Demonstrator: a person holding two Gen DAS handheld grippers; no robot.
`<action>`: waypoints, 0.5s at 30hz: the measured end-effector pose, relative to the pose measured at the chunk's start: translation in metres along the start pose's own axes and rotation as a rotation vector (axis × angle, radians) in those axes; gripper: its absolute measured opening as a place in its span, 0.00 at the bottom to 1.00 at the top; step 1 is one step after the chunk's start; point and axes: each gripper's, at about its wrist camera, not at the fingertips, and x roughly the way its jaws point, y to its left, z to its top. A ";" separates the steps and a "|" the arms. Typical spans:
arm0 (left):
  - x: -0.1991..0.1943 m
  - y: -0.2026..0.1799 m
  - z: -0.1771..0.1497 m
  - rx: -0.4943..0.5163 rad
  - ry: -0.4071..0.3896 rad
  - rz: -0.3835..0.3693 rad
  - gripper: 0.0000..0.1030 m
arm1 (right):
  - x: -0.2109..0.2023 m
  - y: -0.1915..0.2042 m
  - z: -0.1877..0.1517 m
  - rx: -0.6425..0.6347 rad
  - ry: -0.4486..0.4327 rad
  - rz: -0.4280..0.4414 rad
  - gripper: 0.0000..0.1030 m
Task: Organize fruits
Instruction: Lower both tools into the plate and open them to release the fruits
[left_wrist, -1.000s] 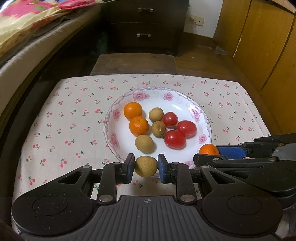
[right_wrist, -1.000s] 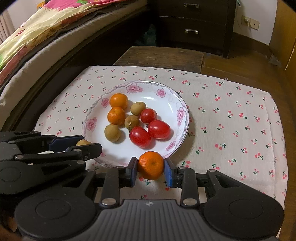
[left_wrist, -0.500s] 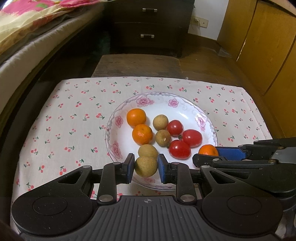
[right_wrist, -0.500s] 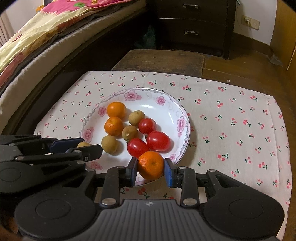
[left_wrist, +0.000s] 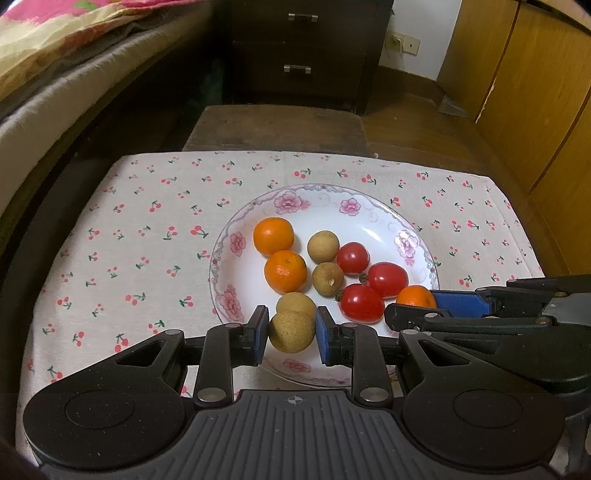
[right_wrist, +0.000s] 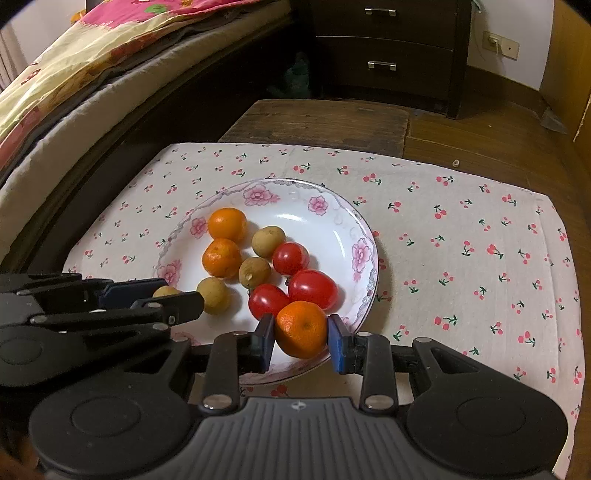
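A white floral plate (left_wrist: 369, 218) (right_wrist: 332, 206) sits on a cherry-print cloth and holds two oranges (left_wrist: 274, 236), three brown longans (left_wrist: 323, 246) and three red tomatoes (left_wrist: 387, 279). My left gripper (left_wrist: 291, 332) is shut on a brown longan (left_wrist: 291, 331), held over the plate's near edge just in front of another longan (left_wrist: 295, 303). My right gripper (right_wrist: 301, 330) is shut on an orange (right_wrist: 301, 328), over the plate's near right rim beside the tomatoes (right_wrist: 312, 290). Each gripper shows from the side in the other's view.
The cherry-print cloth (left_wrist: 140, 236) covers a low table. A bed (right_wrist: 74, 81) runs along the left. A dark drawer cabinet (left_wrist: 303, 48) stands behind, with a wooden bench (left_wrist: 277, 125) before it and wooden cupboard doors (left_wrist: 535, 92) at the right.
Both grippers have moved forward with their fruit, from the cloth in front of the plate to over the plate's near rim. The fruit on the plate has not moved.
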 end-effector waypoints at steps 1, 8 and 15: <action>0.000 0.001 0.000 -0.004 0.001 -0.002 0.33 | 0.000 0.000 0.000 0.001 0.000 0.000 0.32; 0.001 0.003 0.001 -0.024 0.010 -0.011 0.33 | 0.000 0.000 0.000 0.015 -0.002 0.003 0.33; -0.002 0.004 0.003 -0.036 0.005 -0.015 0.37 | -0.002 -0.002 0.001 0.037 -0.010 0.006 0.33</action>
